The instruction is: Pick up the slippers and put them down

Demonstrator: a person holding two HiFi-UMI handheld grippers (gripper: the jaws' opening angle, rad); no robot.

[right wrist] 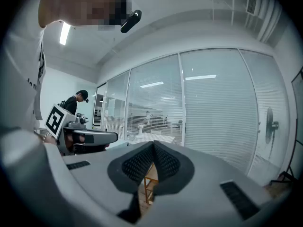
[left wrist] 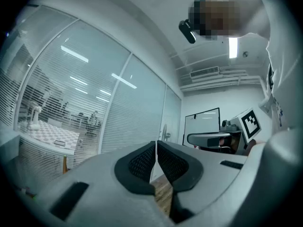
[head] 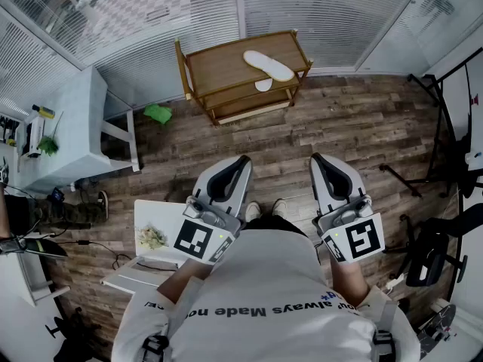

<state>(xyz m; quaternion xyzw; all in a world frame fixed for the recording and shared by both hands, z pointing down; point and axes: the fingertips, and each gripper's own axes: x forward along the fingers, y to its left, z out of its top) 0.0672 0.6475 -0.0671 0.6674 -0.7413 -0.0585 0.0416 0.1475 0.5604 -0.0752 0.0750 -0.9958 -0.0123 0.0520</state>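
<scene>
A white slipper [head: 269, 65] lies on the top board of a wooden rack [head: 219, 70] by the glass wall; part of a second white slipper [head: 263, 85] shows on the shelf below. Both grippers are held level in front of the person's body, well short of the rack. My left gripper [head: 243, 160] is shut with nothing in it; its black pads [left wrist: 142, 163] meet. My right gripper [head: 315, 157] is shut and empty too, pads [right wrist: 138, 163] together. In the right gripper view a strip of the rack [right wrist: 150, 184] shows below the pads.
A light-blue table [head: 68, 130] stands at the left with a green item [head: 158, 113] on the floor beside it. A white low table [head: 155, 236] is by the person's left side. Black stands [head: 430, 145] and a chair [head: 434, 251] crowd the right. A person [right wrist: 75, 104] stands far off.
</scene>
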